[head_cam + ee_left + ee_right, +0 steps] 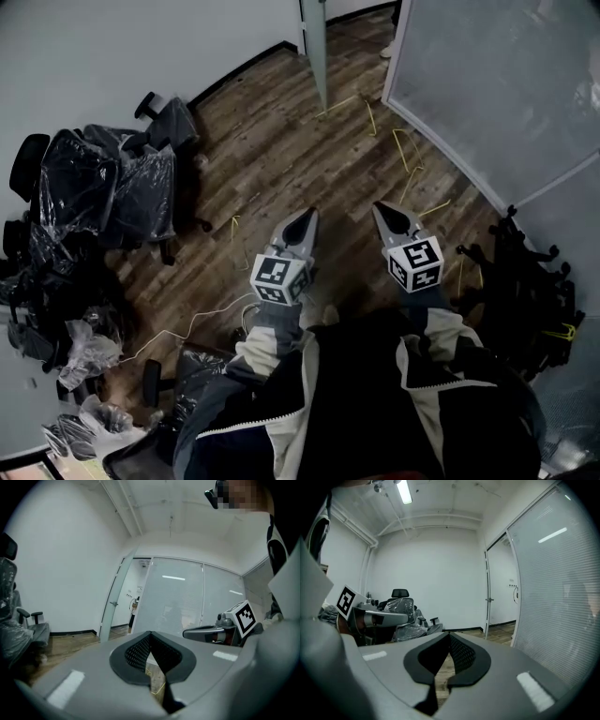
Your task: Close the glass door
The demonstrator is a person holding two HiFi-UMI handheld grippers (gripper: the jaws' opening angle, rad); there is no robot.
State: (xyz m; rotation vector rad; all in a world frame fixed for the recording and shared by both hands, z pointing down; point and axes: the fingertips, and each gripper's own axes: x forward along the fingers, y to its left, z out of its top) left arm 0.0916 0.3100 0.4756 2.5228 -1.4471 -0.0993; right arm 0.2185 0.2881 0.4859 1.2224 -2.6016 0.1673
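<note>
The glass door [315, 47] stands open and edge-on at the far end of the wooden floor, beside a frosted glass wall [497, 94]. In the left gripper view the door [114, 606] with its handle is far ahead, left of centre. In the right gripper view the door [488, 597] is ahead, right of centre. My left gripper [307, 223] and right gripper [388, 216] are held side by side in front of the person's body, both shut with nothing between the jaws and well short of the door. The left gripper's [150, 634] jaw tips meet, as do the right gripper's [450, 634].
Plastic-wrapped office chairs [112, 187] crowd the left wall, with bags [89, 352] below them. Black chair bases [525, 291] are stacked at the right by the frosted wall. Yellow wire [405, 155] and a white cable [187, 328] lie on the floor.
</note>
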